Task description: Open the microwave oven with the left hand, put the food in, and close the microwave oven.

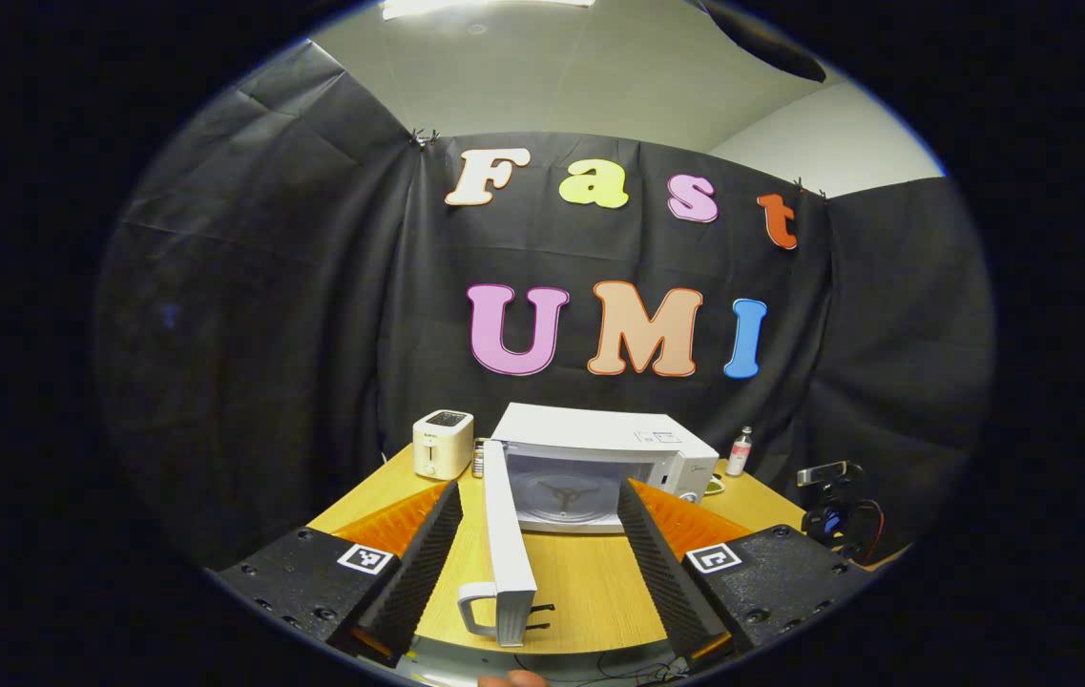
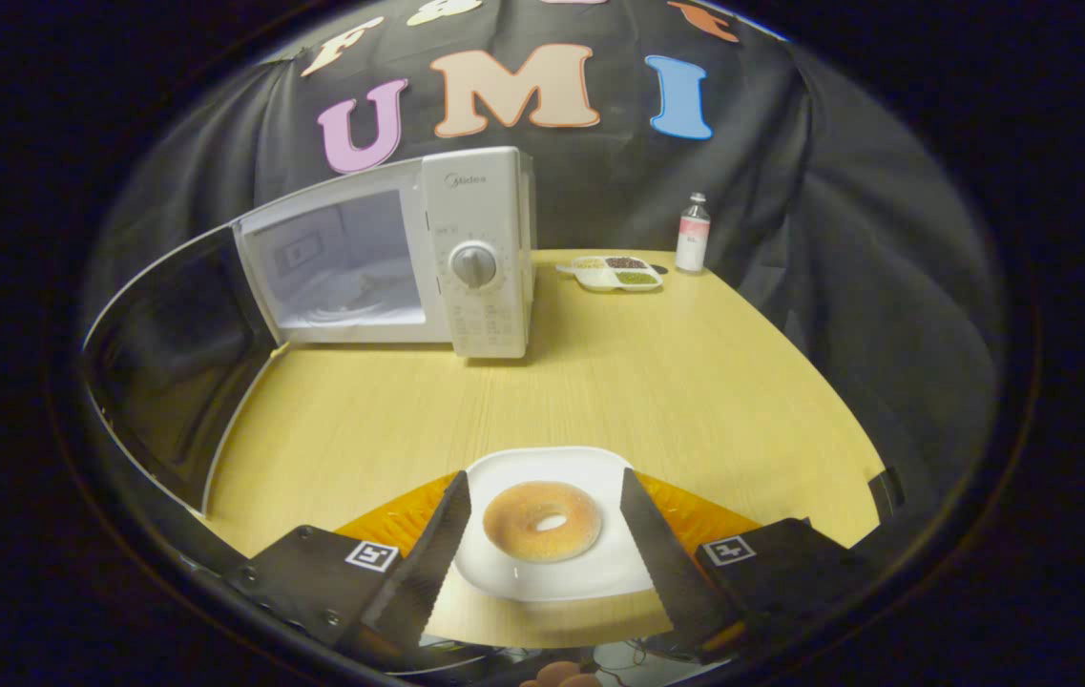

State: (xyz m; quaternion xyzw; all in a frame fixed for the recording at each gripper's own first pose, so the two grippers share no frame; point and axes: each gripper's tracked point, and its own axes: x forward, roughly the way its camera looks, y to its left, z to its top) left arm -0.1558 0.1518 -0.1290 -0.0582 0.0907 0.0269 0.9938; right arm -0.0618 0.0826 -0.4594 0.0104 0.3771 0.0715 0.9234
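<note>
The white microwave [image 1: 599, 444] stands at the back of the wooden table [image 1: 590, 582] with its cavity showing. Its door [image 1: 509, 534] is swung out towards me, edge-on, with the handle [image 1: 477, 611] at the near end. My left gripper [image 1: 540, 487] is open, and the door edge lies between its fingers without touching them. In the right gripper view the microwave [image 2: 475, 258] is at the far left, its door [image 2: 170, 363] wide open. A doughnut [image 2: 542, 520] lies on a white square plate [image 2: 552, 577]. My right gripper [image 2: 543, 475] is shut on the plate's two sides.
A white toaster [image 1: 443, 444] stands left of the microwave. A small bottle [image 2: 692, 234] and a divided dish of grains [image 2: 616, 272] sit at the back right. A black camera mount [image 1: 833, 506] is clamped at the table's right edge. Bare table [image 2: 657, 382] stretches between plate and microwave.
</note>
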